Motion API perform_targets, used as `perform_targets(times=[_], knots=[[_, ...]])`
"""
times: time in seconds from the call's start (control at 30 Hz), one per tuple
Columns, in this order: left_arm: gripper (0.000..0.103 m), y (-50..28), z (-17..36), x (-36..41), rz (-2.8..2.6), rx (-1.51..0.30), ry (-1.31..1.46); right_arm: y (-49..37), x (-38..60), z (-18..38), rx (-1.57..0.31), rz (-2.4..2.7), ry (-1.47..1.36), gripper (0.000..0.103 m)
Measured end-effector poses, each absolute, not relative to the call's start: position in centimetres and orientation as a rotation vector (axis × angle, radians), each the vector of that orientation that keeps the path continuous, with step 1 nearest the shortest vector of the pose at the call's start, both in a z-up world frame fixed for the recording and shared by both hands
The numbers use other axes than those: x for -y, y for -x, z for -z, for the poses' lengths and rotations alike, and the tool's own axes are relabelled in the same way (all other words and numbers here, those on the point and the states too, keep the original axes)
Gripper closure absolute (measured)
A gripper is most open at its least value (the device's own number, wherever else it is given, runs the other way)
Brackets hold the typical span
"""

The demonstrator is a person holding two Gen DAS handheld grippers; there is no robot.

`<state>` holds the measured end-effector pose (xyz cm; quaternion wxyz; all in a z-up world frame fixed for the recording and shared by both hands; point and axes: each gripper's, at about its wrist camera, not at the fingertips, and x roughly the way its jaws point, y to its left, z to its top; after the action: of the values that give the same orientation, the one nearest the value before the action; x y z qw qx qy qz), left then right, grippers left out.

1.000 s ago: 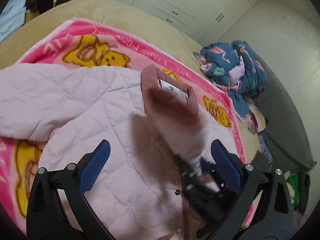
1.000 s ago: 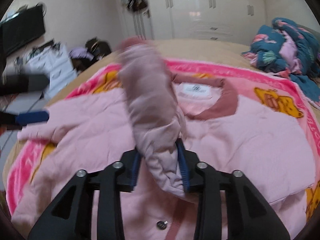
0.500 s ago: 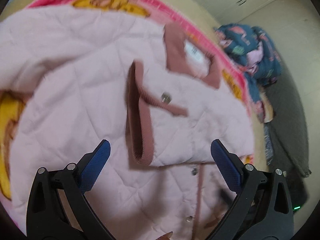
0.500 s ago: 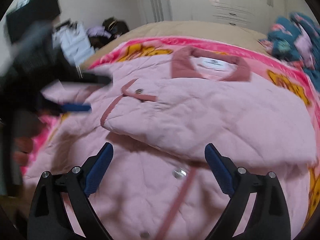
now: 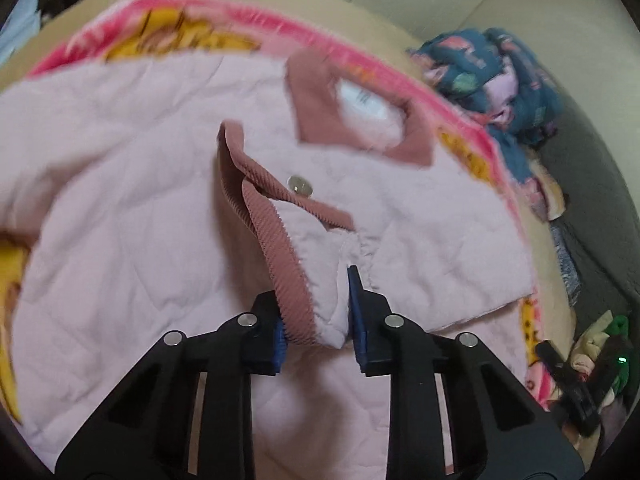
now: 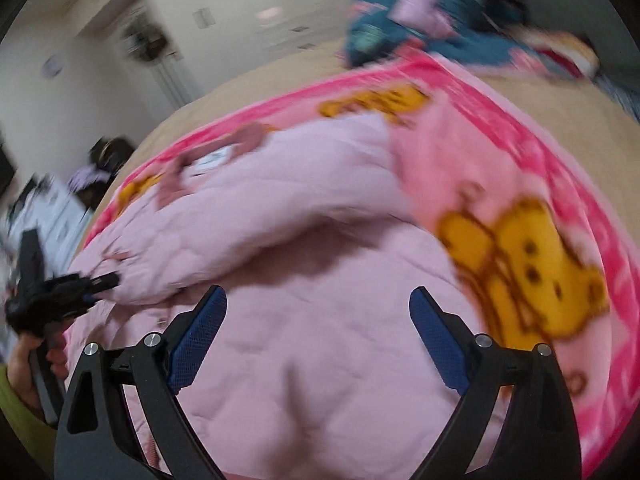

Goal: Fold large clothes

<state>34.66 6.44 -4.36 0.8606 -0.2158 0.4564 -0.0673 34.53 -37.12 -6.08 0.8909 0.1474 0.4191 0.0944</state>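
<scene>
A pale pink quilted jacket (image 5: pixel 120 208) with a dusty-rose collar (image 5: pixel 316 116) lies on a pink cartoon-bear blanket (image 5: pixel 248 28). One sleeve is folded across its front. My left gripper (image 5: pixel 318 312) is shut on that sleeve's ribbed rose cuff (image 5: pixel 280 264). In the right wrist view my right gripper (image 6: pixel 316 316) is open and empty, low over the jacket's body (image 6: pixel 320 360). The left gripper (image 6: pixel 60 292) shows there at the left, holding the sleeve end.
A heap of blue patterned clothes (image 5: pixel 500 76) lies at the bed's far right, also in the right wrist view (image 6: pixel 432 20). The blanket's bear print (image 6: pixel 532 264) is right of the jacket. White wardrobes (image 6: pixel 240 20) stand behind. Clutter (image 5: pixel 600 344) sits at the right edge.
My left gripper went from open to shut on the folded sleeve's cuff. My right gripper let the sleeve go earlier and has swung right, low over the jacket.
</scene>
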Motion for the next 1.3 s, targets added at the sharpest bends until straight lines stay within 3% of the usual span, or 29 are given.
perform_targets(times=[0.23, 0.6, 1.07, 1.2, 1.3], knots=[[0.087, -34.1, -2.4, -7.0, 0.129, -0.775, 0.3, -35.2, 38.5, 4.9, -0.84, -0.174, -0.348, 0.011], [0.084, -35.6, 6.3, -9.0, 0.032, -0.966, 0.234, -41.5, 31.8, 3.1, -0.847, -0.246, -0.16, 0.011], [0.075, -35.1, 7.9, -9.3, 0.022, -0.978, 0.207, -46.2, 28.6, 9.9, -1.028, -0.161, -0.01, 0.01], [0.07, -34.9, 8.0, -9.4, 0.015, -0.975, 0.207, -45.9, 28.4, 10.7, -1.016, -0.146, -0.012, 0.008], [0.058, -34.2, 7.0, -9.1, 0.015, -0.97, 0.171, -45.5, 28.5, 9.9, -1.017, -0.15, -0.035, 0.008]])
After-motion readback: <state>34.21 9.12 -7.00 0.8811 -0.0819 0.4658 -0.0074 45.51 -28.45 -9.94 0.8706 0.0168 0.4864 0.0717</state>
